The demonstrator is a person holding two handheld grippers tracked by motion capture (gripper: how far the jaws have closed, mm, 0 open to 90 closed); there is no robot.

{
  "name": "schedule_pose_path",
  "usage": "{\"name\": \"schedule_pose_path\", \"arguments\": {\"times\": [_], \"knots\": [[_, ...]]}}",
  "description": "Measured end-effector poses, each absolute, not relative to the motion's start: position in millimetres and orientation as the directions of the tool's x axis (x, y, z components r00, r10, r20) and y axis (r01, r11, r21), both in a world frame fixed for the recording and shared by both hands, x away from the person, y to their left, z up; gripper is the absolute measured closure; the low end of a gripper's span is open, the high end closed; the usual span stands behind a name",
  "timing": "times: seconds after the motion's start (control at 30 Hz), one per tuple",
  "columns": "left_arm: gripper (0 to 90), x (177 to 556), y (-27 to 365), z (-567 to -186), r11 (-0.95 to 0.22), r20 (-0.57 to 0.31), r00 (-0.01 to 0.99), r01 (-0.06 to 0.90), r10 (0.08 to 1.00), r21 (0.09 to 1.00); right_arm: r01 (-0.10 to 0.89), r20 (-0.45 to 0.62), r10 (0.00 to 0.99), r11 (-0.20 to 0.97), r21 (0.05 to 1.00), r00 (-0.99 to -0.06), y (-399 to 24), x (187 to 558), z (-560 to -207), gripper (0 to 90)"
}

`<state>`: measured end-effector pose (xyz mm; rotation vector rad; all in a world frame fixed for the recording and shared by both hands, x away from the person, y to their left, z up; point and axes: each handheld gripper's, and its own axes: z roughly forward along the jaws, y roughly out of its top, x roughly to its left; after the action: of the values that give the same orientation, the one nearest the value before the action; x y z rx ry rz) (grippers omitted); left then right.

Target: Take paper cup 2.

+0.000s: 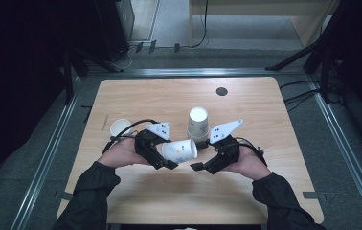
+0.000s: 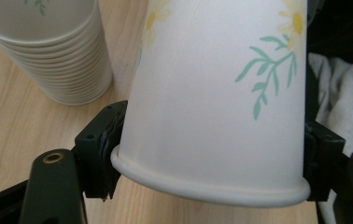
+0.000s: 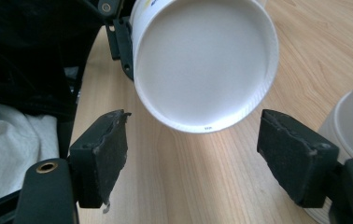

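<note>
While the left gripper [image 1: 165, 160] clamps a flowered paper cup [image 1: 179, 151] near its rim, at the centre of the high view, the cup lies on its side above the wooden table [image 1: 246, 201]. Its long axis runs left to right across that frame, rim toward the left gripper and flat bottom toward the right gripper [image 1: 199, 166]. In the left gripper view the two black pads press on the cup [image 2: 212, 93] just above its rolled rim, one at each side, and the body rises toward the top of the frame.

Seen from the right gripper view, the cup's round white base [image 3: 206, 63] faces the camera in the upper middle, ahead of the pads [image 3: 101, 154], which stand wide apart and touch nothing. A stack of paper cups [image 1: 198, 123] stands mouth-down just above centre in the high view; whether it touches the held cup is hard to tell. A single cup [image 1: 120, 127] stands at the left.
</note>
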<state>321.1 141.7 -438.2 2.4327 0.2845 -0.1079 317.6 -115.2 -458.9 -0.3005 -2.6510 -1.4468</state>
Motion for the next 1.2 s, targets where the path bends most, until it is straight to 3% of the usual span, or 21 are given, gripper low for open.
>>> {"name": "schedule_pose_path", "arguments": {"times": [0.13,0.77,1.2], "knots": [[24.7,322,139,-436,-0.752,-0.147,0.975,0.222,0.167,0.621,0.221,0.178,0.131,0.534,0.816,-0.975,-116,317,-460,25.2],[24.8,321,110,-453,-0.877,-0.146,0.983,0.166,0.111,0.451,0.206,0.169,0.117,0.559,0.803,-0.979,-110,312,-466,26.7],[24.8,317,102,-455,-0.874,-0.137,0.987,0.143,0.089,0.464,0.191,0.172,0.09,0.593,0.782,-0.981,-102,310,-470,34.3]]}}
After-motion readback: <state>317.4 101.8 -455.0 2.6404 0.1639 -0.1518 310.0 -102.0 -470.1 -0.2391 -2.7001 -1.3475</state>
